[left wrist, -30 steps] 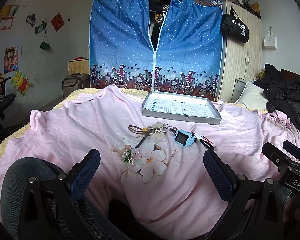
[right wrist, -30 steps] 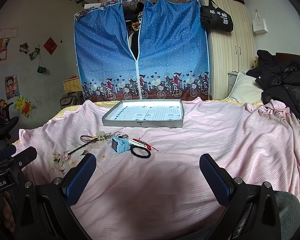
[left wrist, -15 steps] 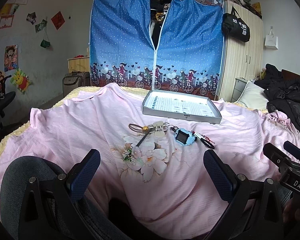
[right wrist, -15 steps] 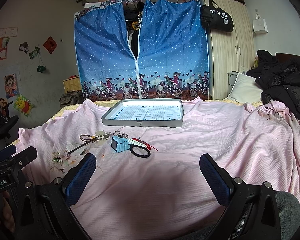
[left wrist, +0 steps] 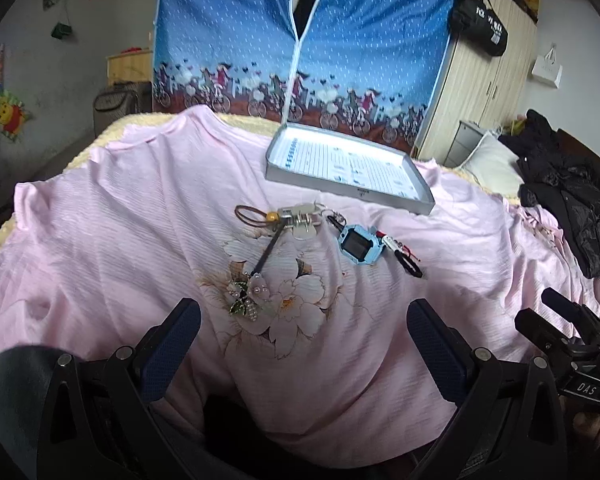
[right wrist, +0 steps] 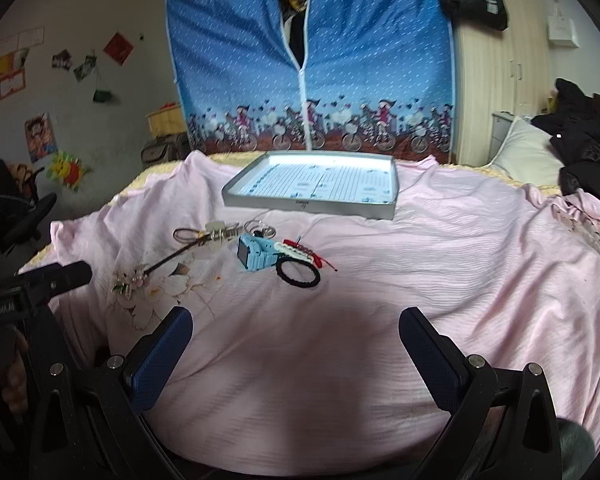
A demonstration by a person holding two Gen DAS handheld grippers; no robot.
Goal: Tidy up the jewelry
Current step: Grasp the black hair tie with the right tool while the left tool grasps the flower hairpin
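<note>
— Where are your claws right now?

— Both hover low over the pink bedsheet [left wrist: 100, 216]. My left gripper [left wrist: 304, 344] has its fingers spread wide, nothing between them. My right gripper [right wrist: 296, 350] is spread wide too, and empty.

— And the jewelry?

— Ahead of both. The hairpin [left wrist: 260, 268] lies just past my left claw, its long axis running from the pearl flower end near me, up and to the right, away toward the keychain [left wrist: 296, 220]. Right of that sits the blue watch [left wrist: 358, 244], face up. The black hair tie [right wrist: 298, 273] lies flat just beside the watch, touching the red bracelet [right wrist: 308, 254].

— The tray?

— The grey tray [right wrist: 308, 207] sits beyond everything, its long side facing me, well apart from both claws.
</note>
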